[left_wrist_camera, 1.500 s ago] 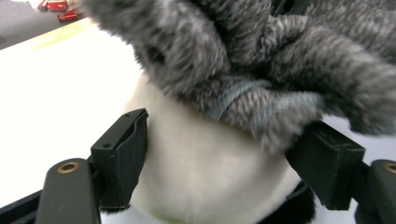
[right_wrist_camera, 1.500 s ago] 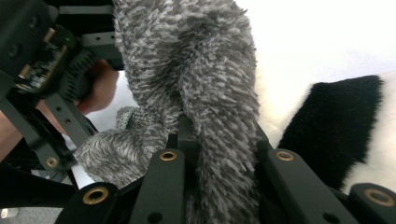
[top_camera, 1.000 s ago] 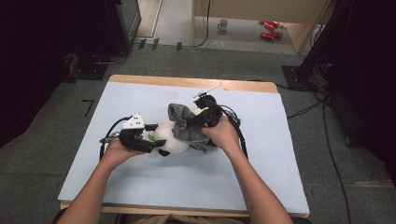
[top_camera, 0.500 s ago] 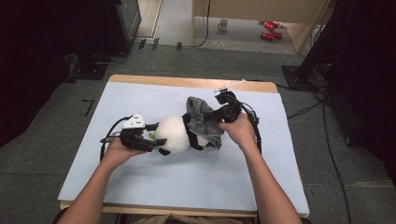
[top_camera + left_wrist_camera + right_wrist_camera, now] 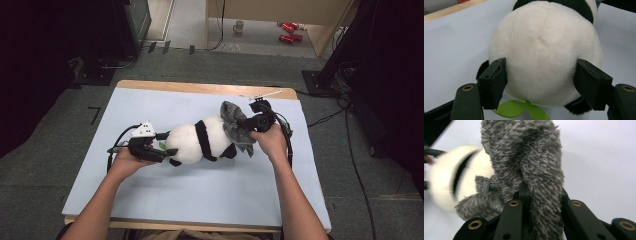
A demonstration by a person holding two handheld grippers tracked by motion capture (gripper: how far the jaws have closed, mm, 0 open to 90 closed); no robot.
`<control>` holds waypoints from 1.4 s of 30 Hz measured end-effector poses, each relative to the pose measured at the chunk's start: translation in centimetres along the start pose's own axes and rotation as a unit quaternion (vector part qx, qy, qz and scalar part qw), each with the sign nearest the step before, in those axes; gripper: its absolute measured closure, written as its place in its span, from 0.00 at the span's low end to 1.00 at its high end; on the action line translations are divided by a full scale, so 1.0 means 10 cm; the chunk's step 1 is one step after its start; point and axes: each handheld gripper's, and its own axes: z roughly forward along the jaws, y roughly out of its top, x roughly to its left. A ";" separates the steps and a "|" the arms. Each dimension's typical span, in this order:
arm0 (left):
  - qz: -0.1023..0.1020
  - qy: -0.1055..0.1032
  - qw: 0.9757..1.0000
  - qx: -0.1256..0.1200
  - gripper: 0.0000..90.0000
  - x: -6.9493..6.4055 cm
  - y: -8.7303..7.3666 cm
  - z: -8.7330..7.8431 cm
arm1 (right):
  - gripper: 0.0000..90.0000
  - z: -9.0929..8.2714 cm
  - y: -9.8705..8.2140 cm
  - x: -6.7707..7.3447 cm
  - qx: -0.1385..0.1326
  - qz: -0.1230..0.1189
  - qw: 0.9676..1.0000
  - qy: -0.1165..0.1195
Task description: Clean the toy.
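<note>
A plush panda (image 5: 200, 142) lies on its side in the middle of the pale blue table (image 5: 150, 105). My left gripper (image 5: 162, 147) clamps its white head (image 5: 544, 50); the pads (image 5: 495, 80) press into the plush on both sides, and the jaws have just been closing a little on it. A green leaf (image 5: 516, 110) sticks out below the head. My right gripper (image 5: 247, 124) is shut on a grey fuzzy cloth (image 5: 234, 120) at the panda's far end. In the right gripper view the grey cloth (image 5: 524, 157) bunches between the jaws, with the panda (image 5: 449, 182) blurred behind it.
The table has a wooden rim (image 5: 200, 89) at its far edge. Beyond it on the floor stand a mug (image 5: 239, 26) and red cans (image 5: 287, 31). Cables (image 5: 325, 120) trail off the table's right side. Dark equipment flanks both sides.
My right gripper has moved right with the grey cloth, drawing it off the panda's body, which now lies bare. The left hand has stayed put on the head.
</note>
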 end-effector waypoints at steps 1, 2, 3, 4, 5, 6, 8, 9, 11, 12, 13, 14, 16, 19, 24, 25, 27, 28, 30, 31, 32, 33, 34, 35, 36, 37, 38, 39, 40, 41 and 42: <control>-0.001 0.000 1.000 0.000 0.33 0.00 0.00 0.00 | 0.85 0.01 -0.02 -0.03 -0.003 0.002 1.000 0.006; 0.000 0.000 1.000 0.000 0.33 0.00 0.00 0.00 | 0.85 0.02 -0.03 -0.04 -0.002 0.011 1.000 0.004; 0.000 0.001 1.000 0.000 0.33 0.00 0.00 0.00 | 0.85 0.04 -0.04 -0.05 -0.004 0.011 1.000 0.000; 0.000 0.001 1.000 0.001 0.33 0.00 0.00 0.00 | 0.85 0.05 -0.05 -0.06 -0.007 0.005 1.000 -0.001; 0.000 0.001 1.000 0.001 0.33 0.00 0.00 0.00 | 0.85 0.07 -0.07 -0.06 -0.005 0.007 1.000 -0.008; 0.000 0.001 1.000 0.002 0.33 0.00 0.00 0.00 | 0.85 0.09 -0.08 -0.06 -0.003 0.008 1.000 -0.010; 0.000 0.001 1.000 0.002 0.32 0.00 0.00 0.00 | 0.85 0.11 -0.10 -0.09 -0.008 0.017 1.000 -0.001; 0.000 0.001 1.000 0.001 0.32 0.00 0.00 0.00 | 0.85 0.12 -0.11 -0.10 -0.008 0.021 1.000 0.000; 0.001 0.001 1.000 0.002 0.32 0.00 0.00 0.00 | 0.85 0.15 -0.13 -0.13 0.003 0.026 1.000 -0.009; 0.001 0.001 1.000 0.002 0.33 0.00 0.00 0.00 | 0.85 0.16 -0.15 -0.15 0.005 0.029 1.000 -0.012; 0.001 0.001 1.000 0.002 0.33 0.01 0.00 0.00 | 0.85 0.18 -0.17 -0.16 0.004 0.033 0.999 -0.008; 0.000 0.001 1.000 0.002 0.33 0.01 0.00 -0.01 | 0.85 0.20 -0.18 -0.18 0.006 0.037 0.999 -0.006; -0.002 0.000 1.000 0.002 0.33 0.01 0.00 -0.01 | 0.85 0.24 -0.22 -0.21 0.017 0.041 0.999 -0.006; -0.004 0.003 1.000 0.002 0.32 0.02 0.00 -0.01 | 0.85 0.30 -0.27 -0.27 0.040 0.042 0.998 -0.016; -0.011 0.001 1.000 -0.001 0.32 0.03 -0.01 -0.01 | 0.85 0.12 -0.22 -0.30 0.005 0.051 0.999 -0.015; -0.011 0.001 1.000 -0.001 0.32 0.03 -0.01 -0.01 | 0.85 0.08 -0.20 -0.29 0.000 0.051 0.999 -0.016; -0.009 0.000 1.000 -0.002 0.32 0.03 -0.01 -0.01 | 0.85 -0.03 -0.13 -0.26 -0.012 0.044 0.999 -0.018; -0.008 0.001 1.000 -0.001 0.32 0.03 -0.01 -0.01 | 0.85 -0.08 -0.10 -0.23 -0.017 0.043 0.999 -0.017; -0.006 0.001 1.000 -0.002 0.32 0.02 -0.01 -0.01 | 0.85 -0.18 -0.04 -0.17 -0.030 0.039 0.999 -0.010; -0.004 0.001 1.000 -0.002 0.32 0.02 -0.01 -0.01 | 0.85 -0.23 -0.01 -0.13 -0.036 0.040 0.999 -0.004; -0.003 0.001 1.000 -0.002 0.32 0.01 -0.01 -0.01 | 0.85 -0.26 0.02 -0.08 -0.040 0.036 0.999 -0.001; -0.002 0.001 1.000 -0.003 0.32 0.01 0.00 -0.01 | 0.85 -0.29 0.06 -0.03 -0.041 0.031 0.999 0.000; -0.002 0.001 1.000 -0.003 0.32 0.01 0.00 -0.01 | 0.85 -0.32 0.09 0.02 -0.043 0.027 0.999 0.003; -0.001 0.002 1.000 -0.003 0.32 0.01 0.00 -0.01 | 0.85 -0.34 0.11 0.06 -0.044 0.025 0.999 0.006; 0.000 0.002 1.000 -0.003 0.32 0.01 0.00 -0.01 | 0.85 -0.35 0.14 0.11 -0.046 0.022 0.999 0.011; -0.001 0.002 1.000 -0.003 0.32 0.01 0.00 -0.01 | 0.85 -0.37 0.17 0.19 -0.046 0.014 0.999 0.016; 0.000 0.002 1.000 -0.002 0.32 0.01 0.00 -0.01 | 0.85 -0.38 0.20 0.25 -0.046 0.008 0.999 0.021; 0.001 0.002 1.000 -0.003 0.32 0.01 0.00 -0.01 | 0.85 -0.39 0.21 0.30 -0.048 0.002 0.999 0.024; 0.000 0.002 1.000 -0.003 0.32 0.00 0.00 -0.01 | 0.85 -0.39 0.25 0.38 -0.049 -0.006 0.998 0.029; 0.000 0.002 1.000 -0.004 0.32 0.00 0.00 -0.01 | 0.85 -0.39 0.27 0.45 -0.049 -0.014 0.998 0.034; 0.000 0.002 1.000 -0.004 0.32 0.00 0.00 -0.01 | 0.85 -0.38 0.29 0.52 -0.048 -0.019 0.998 0.039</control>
